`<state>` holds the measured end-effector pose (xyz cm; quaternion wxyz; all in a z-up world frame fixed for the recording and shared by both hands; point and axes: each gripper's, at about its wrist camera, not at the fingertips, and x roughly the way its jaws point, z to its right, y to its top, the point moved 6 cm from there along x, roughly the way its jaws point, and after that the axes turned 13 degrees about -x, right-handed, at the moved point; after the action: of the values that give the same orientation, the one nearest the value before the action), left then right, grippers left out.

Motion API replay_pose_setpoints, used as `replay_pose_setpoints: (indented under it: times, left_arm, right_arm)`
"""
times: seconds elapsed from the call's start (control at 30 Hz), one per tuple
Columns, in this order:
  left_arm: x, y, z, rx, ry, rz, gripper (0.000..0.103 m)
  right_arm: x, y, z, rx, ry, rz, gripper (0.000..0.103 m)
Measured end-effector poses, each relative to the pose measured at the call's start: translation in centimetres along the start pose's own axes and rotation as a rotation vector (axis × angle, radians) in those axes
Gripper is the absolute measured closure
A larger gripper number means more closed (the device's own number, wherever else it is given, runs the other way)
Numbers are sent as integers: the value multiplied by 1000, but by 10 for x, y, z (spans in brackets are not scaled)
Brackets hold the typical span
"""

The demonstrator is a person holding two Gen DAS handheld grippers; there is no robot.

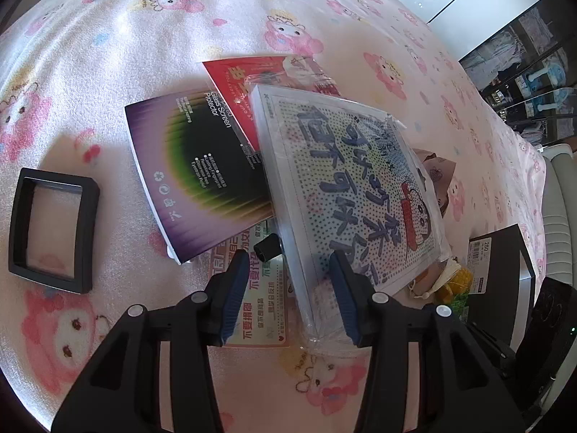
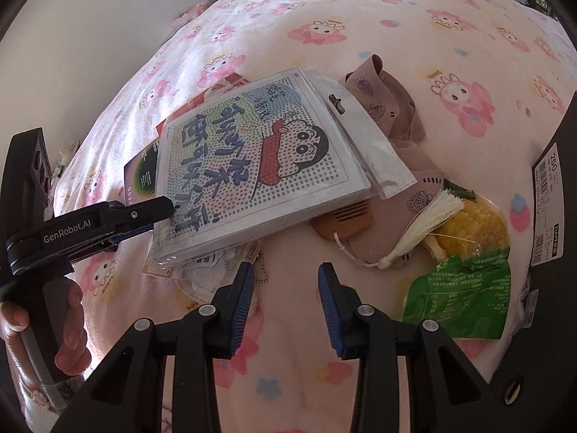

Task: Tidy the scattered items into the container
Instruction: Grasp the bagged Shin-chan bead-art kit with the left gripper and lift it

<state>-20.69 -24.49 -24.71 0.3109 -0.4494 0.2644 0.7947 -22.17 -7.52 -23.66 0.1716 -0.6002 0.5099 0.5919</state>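
Observation:
A bagged cartoon bead-art kit (image 1: 346, 187) lies tilted on a pile of items on the pink blanket; it also shows in the right wrist view (image 2: 252, 166). My left gripper (image 1: 292, 288) is open, its fingers either side of the kit's near corner; in the right wrist view it (image 2: 158, 213) touches the kit's left edge. Under the kit lie a purple screen-protector box (image 1: 202, 180), a red packet (image 1: 245, 75) and a printed card (image 1: 259, 306). My right gripper (image 2: 285, 303) is open and empty above bare blanket, just short of the pile.
A black frame-like box (image 1: 54, 227) lies at the left. A dark shoebox with a label (image 1: 505, 263) (image 2: 555, 187) stands at the right. Beside the kit lie a brown pouch (image 2: 389, 115), a wooden comb with a white tassel (image 2: 425, 216) and a corn packet (image 2: 465, 252).

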Motion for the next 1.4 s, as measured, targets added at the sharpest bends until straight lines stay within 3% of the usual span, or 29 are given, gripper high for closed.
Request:
replay_pose_setpoints:
  times: [0.17, 0.23, 0.27, 0.4, 0.57, 0.73, 0.83, 0.9, 0.97, 1.17, 1.3, 1.4]
  left_arm:
    - [4, -1, 5, 1, -10, -17, 56]
    - [3, -7, 9, 10, -36, -41, 73]
    - [2, -11, 12, 12, -47, -58, 75]
    - [1, -34, 23, 85, -43, -103, 76]
    - [-5, -58, 38, 169, -90, -182, 76]
    - [-27, -39, 21, 156, -19, -69, 70]
    - [-37, -5, 4, 96, 3, 23, 59]
    - [-37, 21, -5, 84, 68, 120, 57]
    - [-30, 44, -13, 76, 116, 160, 57]
    - [-9, 68, -8, 92, 52, 154, 57]
    - [1, 49, 12, 173, 90, 96, 58]
    - [3, 21, 23, 225, 59, 17, 58]
  right_arm:
    - [-6, -5, 3, -1, -15, 6, 70]
    - [-9, -8, 5, 9, -13, 10, 70]
    - [-11, -8, 6, 14, -14, 13, 70]
    - [-15, -7, 8, 42, -12, 27, 70]
    - [-15, -6, 3, 58, 33, 37, 70]
    - [-3, -4, -8, 65, 93, 24, 67]
    - [10, -2, -11, 77, 102, 4, 62]
    - [14, -3, -9, 96, 108, 3, 57]
    - [17, 0, -9, 108, 103, 3, 52]
    - [20, -4, -6, 116, 111, 2, 48]
    - [12, -6, -4, 113, 123, 15, 48]
    - [2, -10, -1, 104, 95, 32, 48]
